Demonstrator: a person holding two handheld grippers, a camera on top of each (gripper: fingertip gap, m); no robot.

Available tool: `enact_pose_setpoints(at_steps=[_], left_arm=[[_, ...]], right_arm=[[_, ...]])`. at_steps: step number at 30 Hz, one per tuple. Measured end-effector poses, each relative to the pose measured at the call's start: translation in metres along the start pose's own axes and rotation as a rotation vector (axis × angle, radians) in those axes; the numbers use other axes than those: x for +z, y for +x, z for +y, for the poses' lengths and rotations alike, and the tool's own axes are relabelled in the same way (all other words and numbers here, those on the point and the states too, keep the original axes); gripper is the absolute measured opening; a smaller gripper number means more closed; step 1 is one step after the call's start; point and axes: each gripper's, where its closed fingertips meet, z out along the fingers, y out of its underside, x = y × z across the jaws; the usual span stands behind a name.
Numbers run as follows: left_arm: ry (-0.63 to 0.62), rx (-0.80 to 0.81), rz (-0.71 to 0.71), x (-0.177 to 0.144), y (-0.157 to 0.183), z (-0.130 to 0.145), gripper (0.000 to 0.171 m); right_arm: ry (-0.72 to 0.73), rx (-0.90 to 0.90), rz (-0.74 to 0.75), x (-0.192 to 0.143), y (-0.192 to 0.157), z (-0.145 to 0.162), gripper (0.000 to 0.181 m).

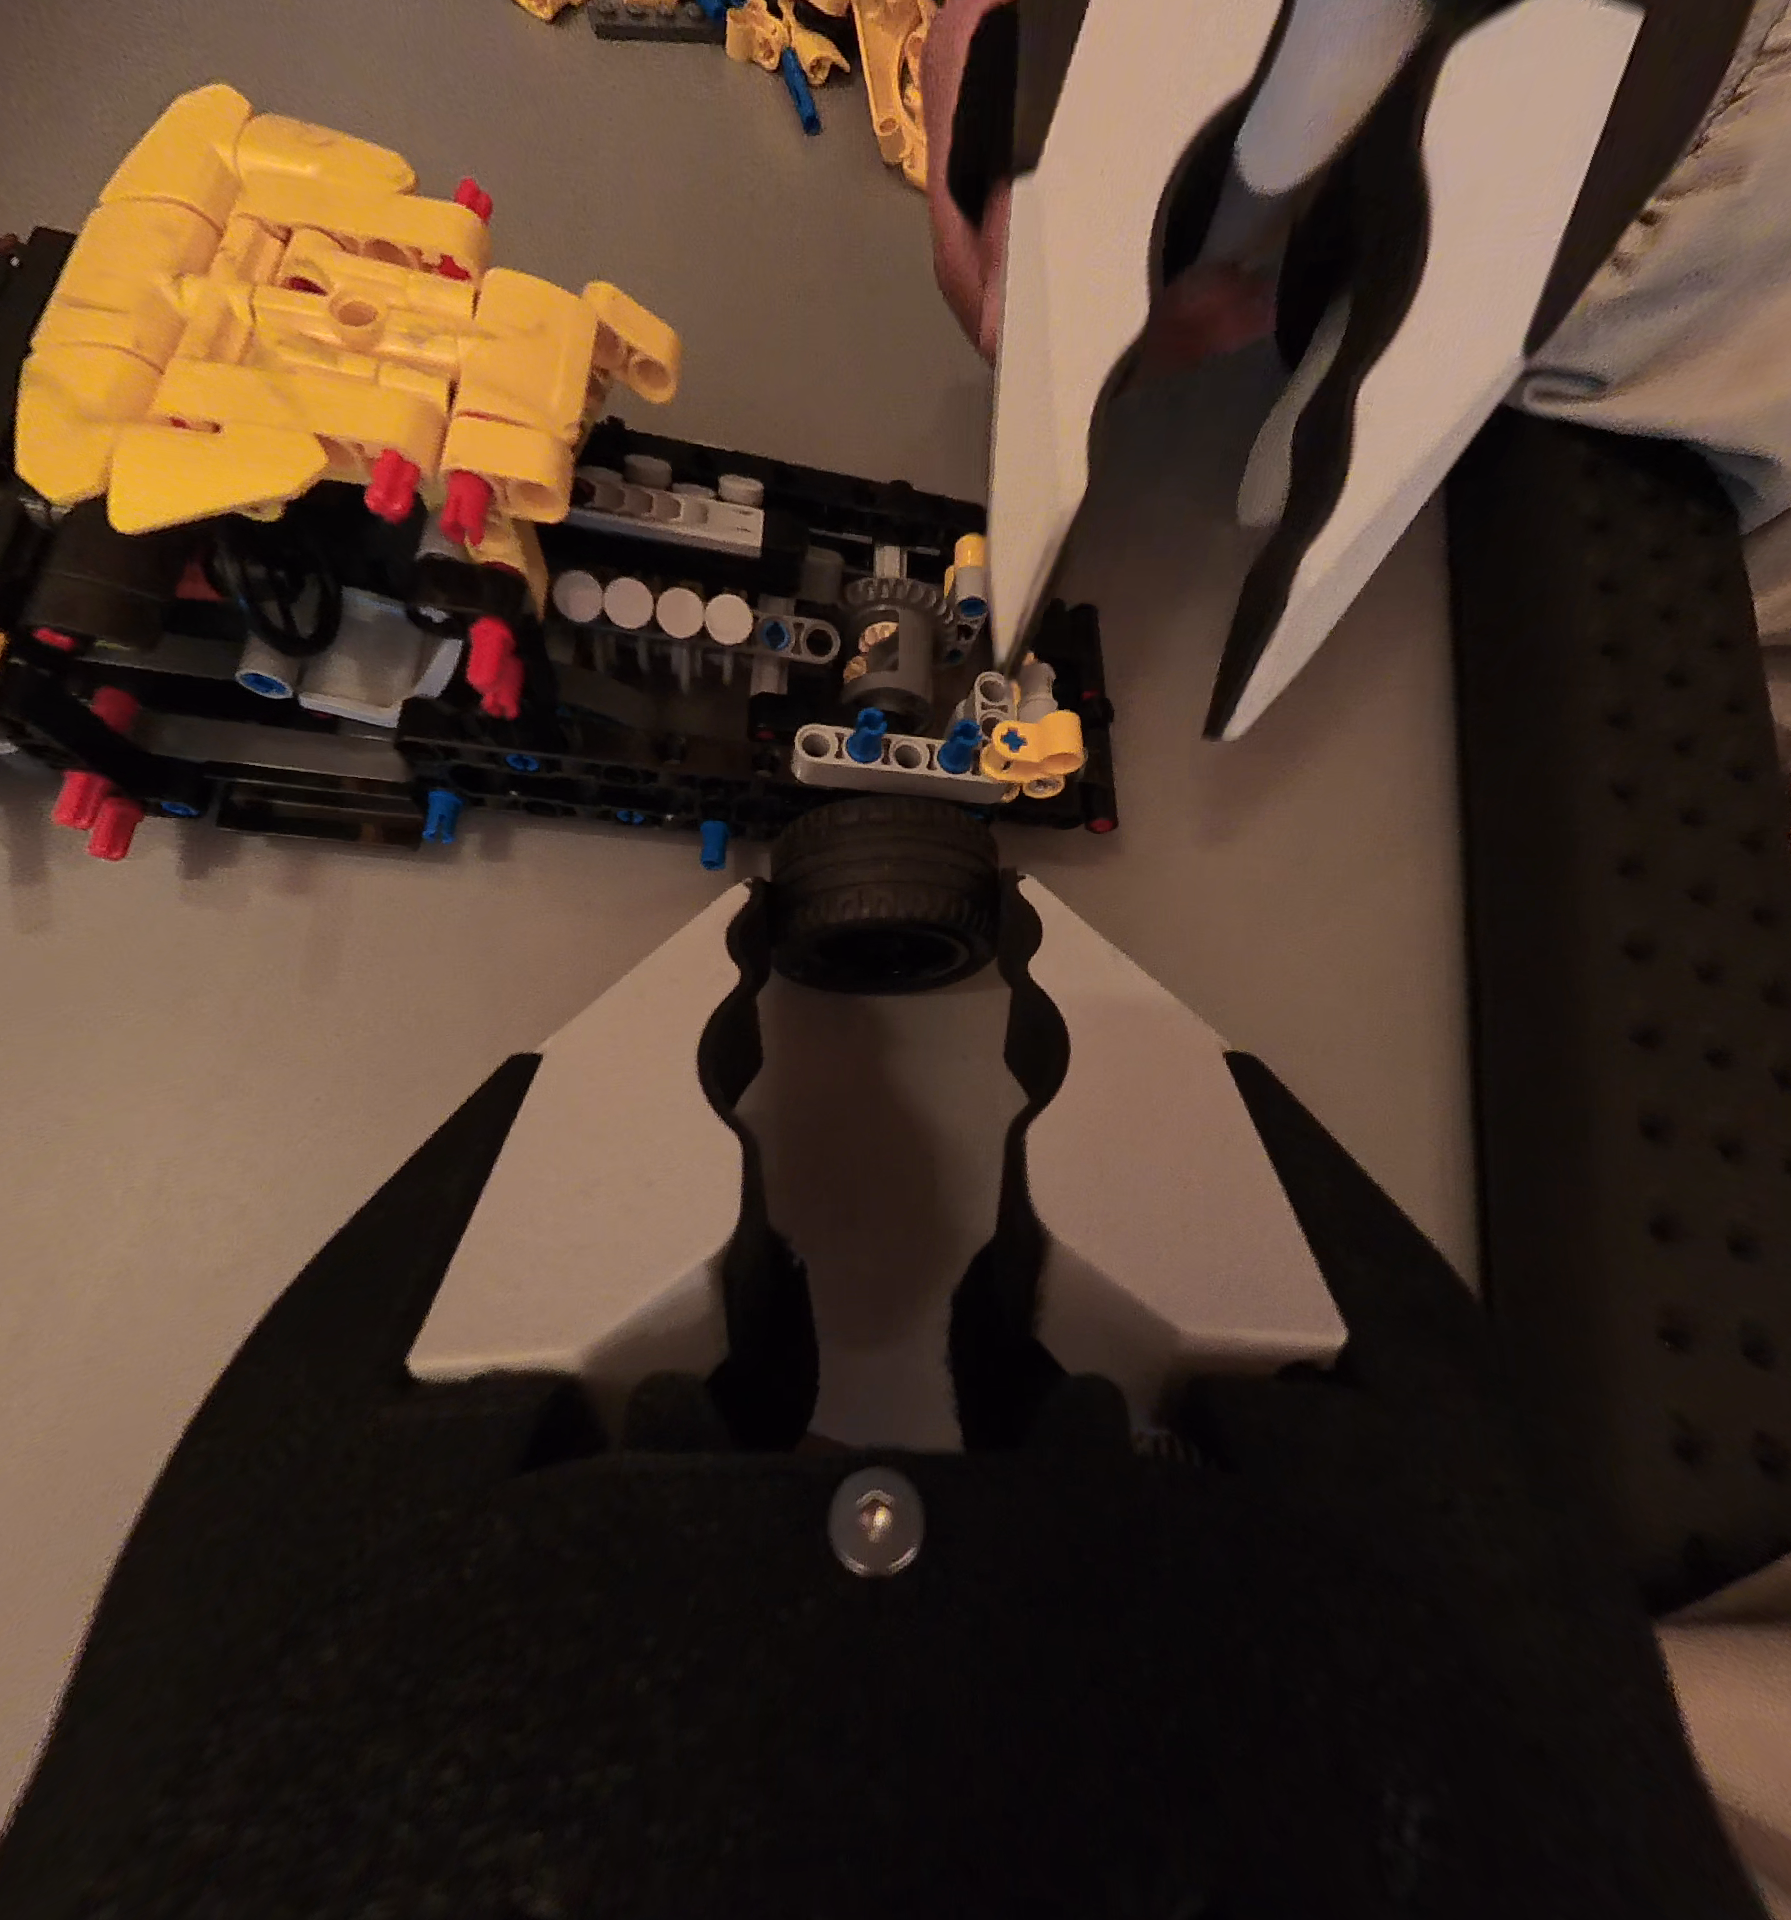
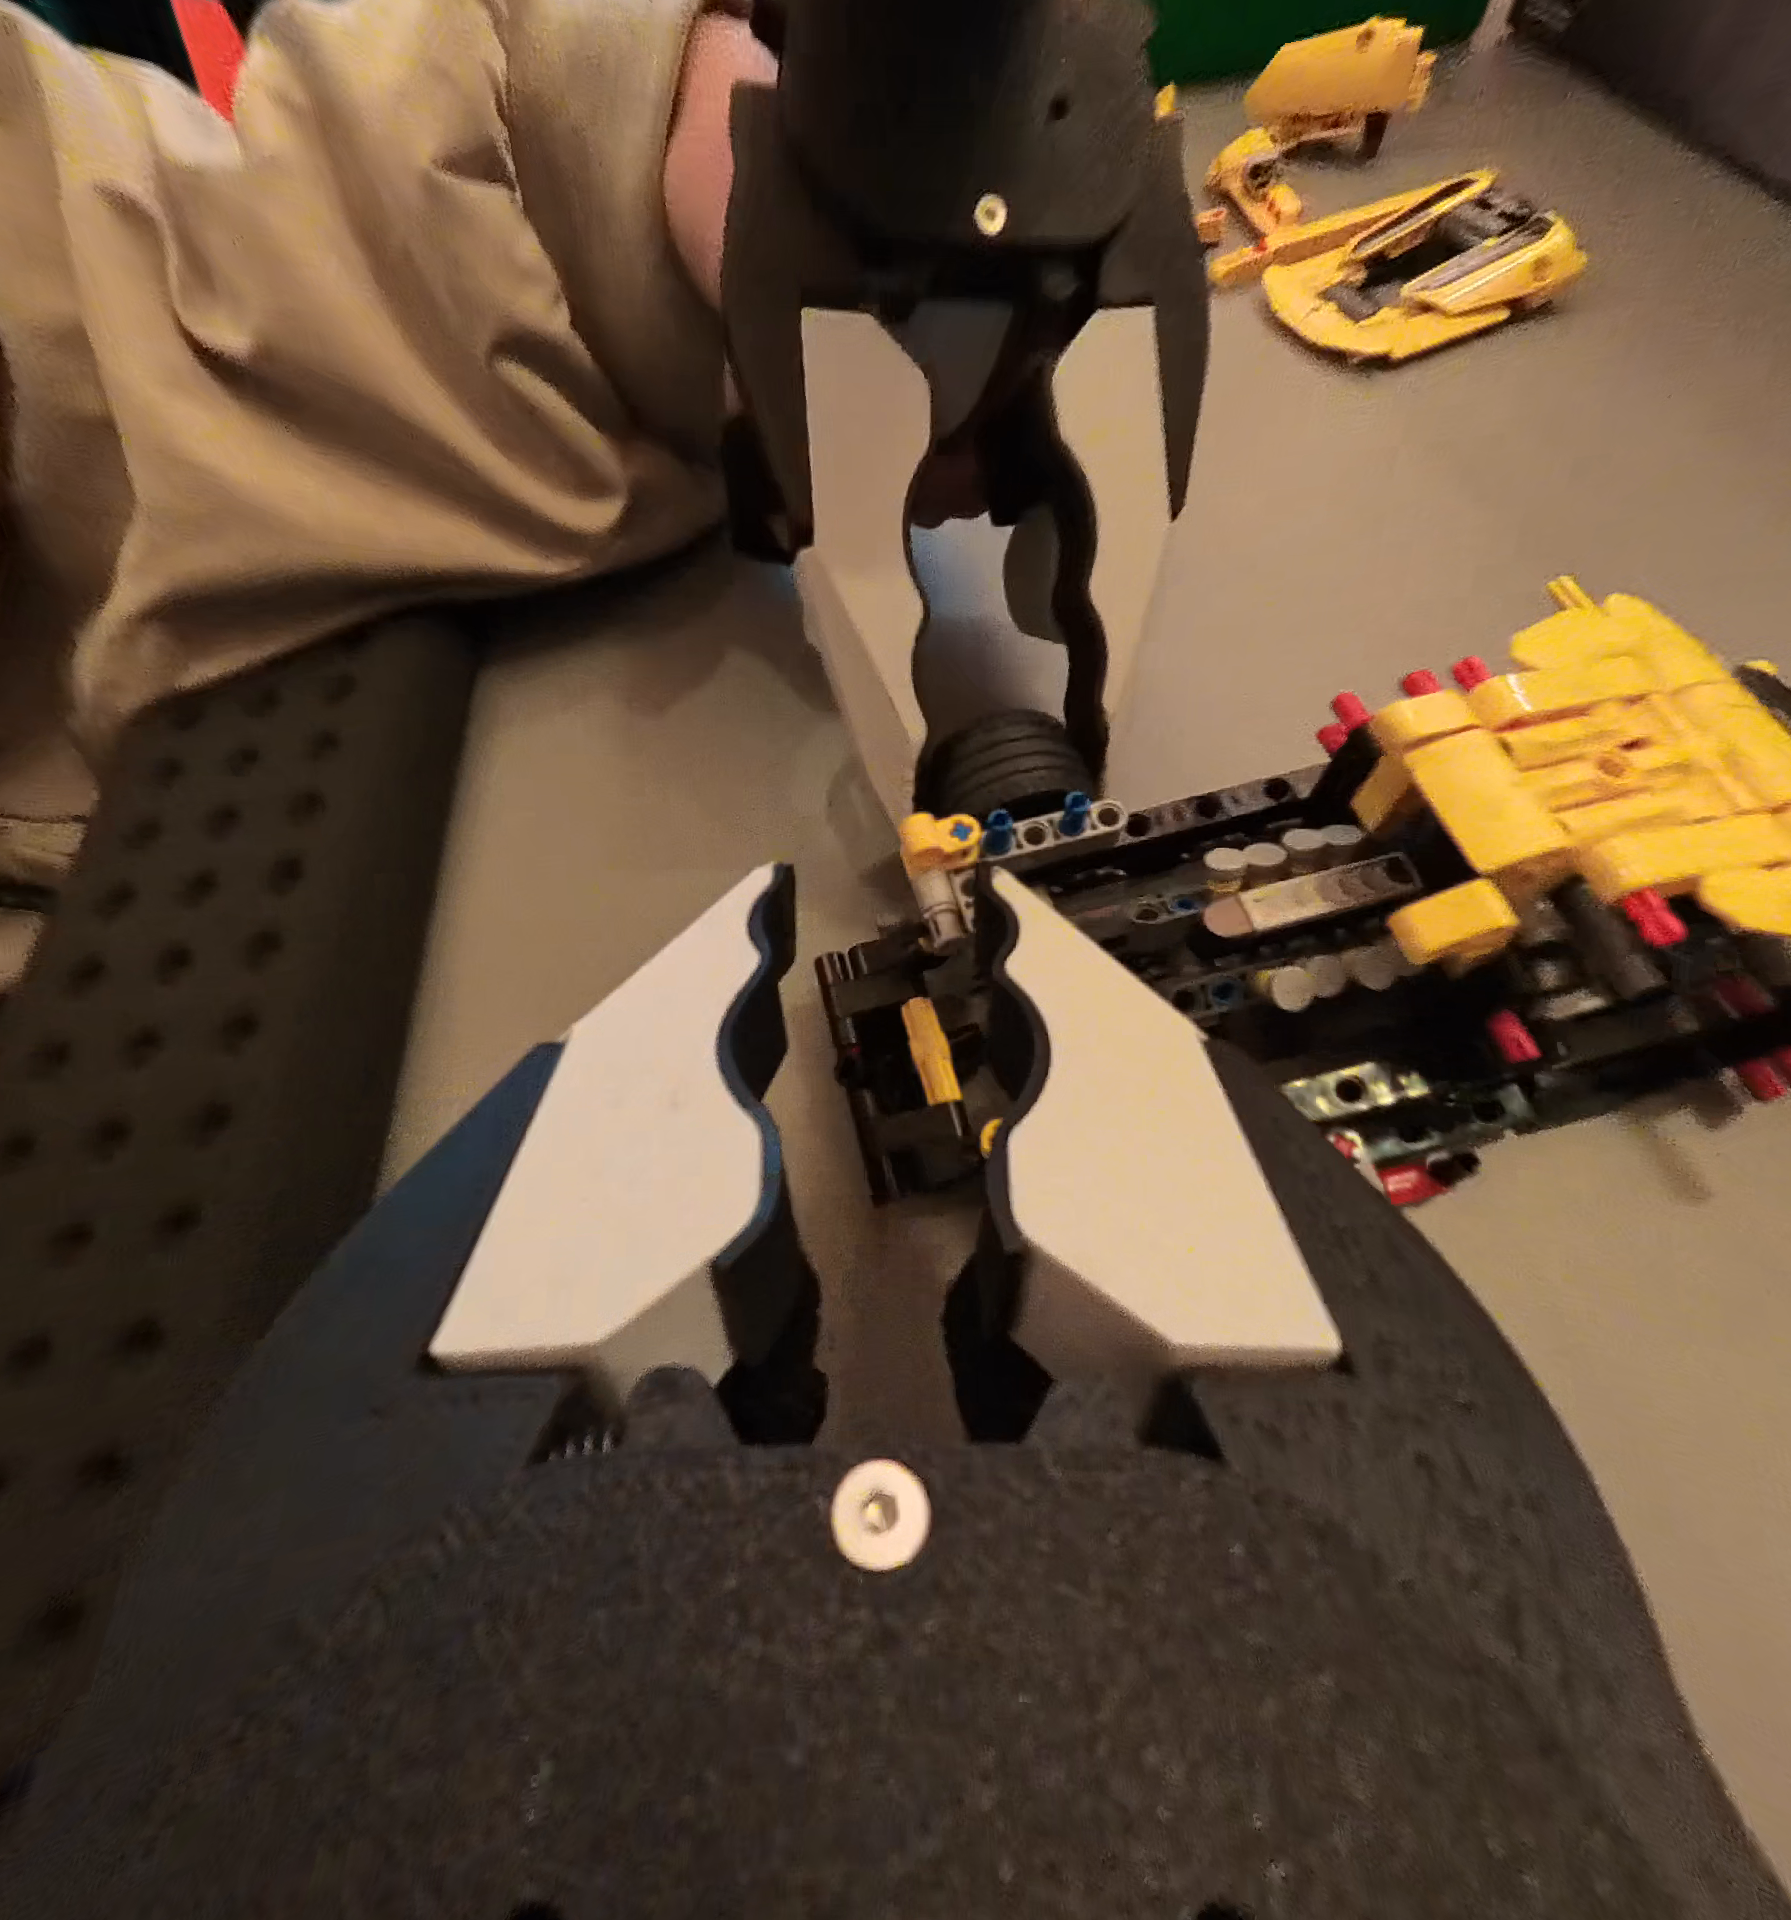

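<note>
In the left wrist view your left gripper [image 1: 883,914] has its two fingers clamped on one black wheel [image 1: 883,902] at the near side of the brick car chassis [image 1: 600,665]; four white round studs sit in a row on it. Your right gripper [image 1: 1109,691] comes down from the far right, jaws apart. In the right wrist view that gripper [image 2: 886,883] stands parted over the chassis end, beside one yellow connector [image 2: 938,840]
</note>
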Motion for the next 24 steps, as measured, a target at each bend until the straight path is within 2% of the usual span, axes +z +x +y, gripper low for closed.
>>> enact_pose_setpoints(at_steps=[4, 8, 11, 13, 19, 24], left_arm=[[-0.005, 0.004, -0.01, 0.0, 0.0, 0.0, 0.043], [-0.016, -0.008, -0.014, 0.0, -0.001, 0.0, 0.042], [-0.031, -0.028, -0.014, 0.001, -0.002, 0.001, 0.042], [-0.029, -0.017, -0.024, 0.001, -0.002, 0.001, 0.042], [-0.036, 0.002, -0.048, 0.001, -0.002, 0.003, 0.041], [-0.041, 0.003, -0.064, 0.002, -0.002, 0.002, 0.04]], right_arm=[[-0.017, -0.039, 0.058, 0.009, 0.006, 0.002, 0.028], [-0.027, -0.032, 0.119, 0.013, 0.013, 0.0, 0.014], [-0.043, 0.04, 0.163, 0.014, 0.013, -0.002, 0.013], [-0.069, 0.022, 0.199, 0.014, 0.013, -0.003, 0.012], [0.013, 0.15, 0.118, 0.013, 0.013, -0.008, 0.011], [0.047, 0.141, 0.116, 0.011, 0.015, -0.01, 0.011]])
